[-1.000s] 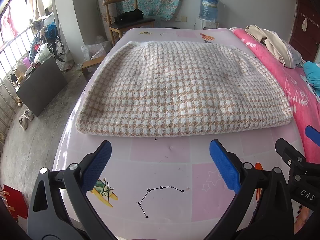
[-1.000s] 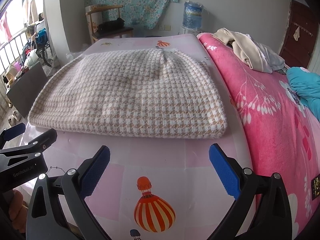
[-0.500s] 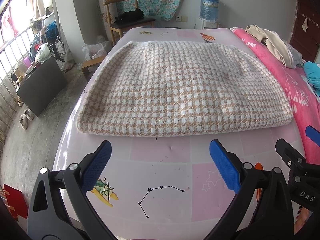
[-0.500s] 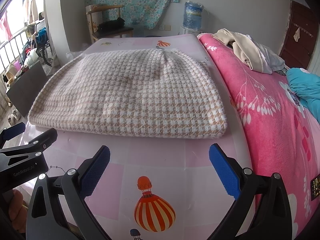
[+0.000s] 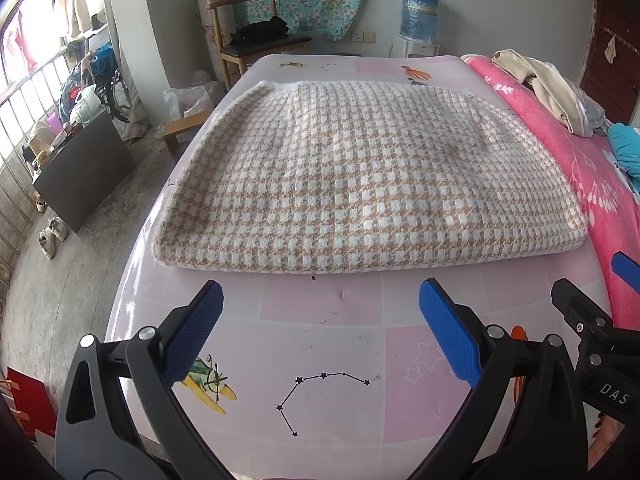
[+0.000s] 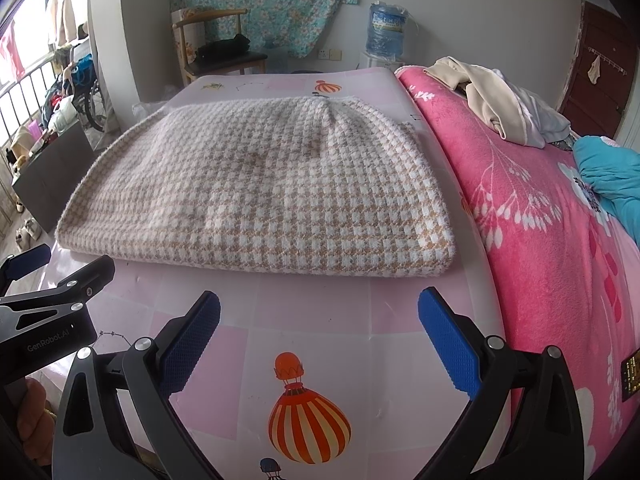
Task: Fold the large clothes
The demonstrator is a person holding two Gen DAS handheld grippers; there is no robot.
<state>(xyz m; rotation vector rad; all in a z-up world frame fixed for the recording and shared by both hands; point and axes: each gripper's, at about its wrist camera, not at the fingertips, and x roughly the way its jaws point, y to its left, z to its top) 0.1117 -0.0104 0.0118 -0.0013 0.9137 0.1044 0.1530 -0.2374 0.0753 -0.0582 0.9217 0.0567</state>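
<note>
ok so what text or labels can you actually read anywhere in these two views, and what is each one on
"DAS": on the black body of the right gripper, at the left wrist view's edge; it may be cut off.
"GenRobot.AI": on the left gripper, in the right wrist view.
Water bottle label: too blurred to read.
Small black tag at the right edge: too small to read.

In the left wrist view the right gripper [image 5: 624,280] is cut off by the right edge, only one blue pad and a black finger showing. In the right wrist view the left gripper [image 6: 40,268] runs off the left edge likewise. A hand [image 6: 34,416] is mostly hidden behind it. The sweater [image 5: 360,176] covers the mat [image 5: 320,340] beneath, and its folded underside is hidden. The jug [image 5: 418,12] label is too small to read.
</note>
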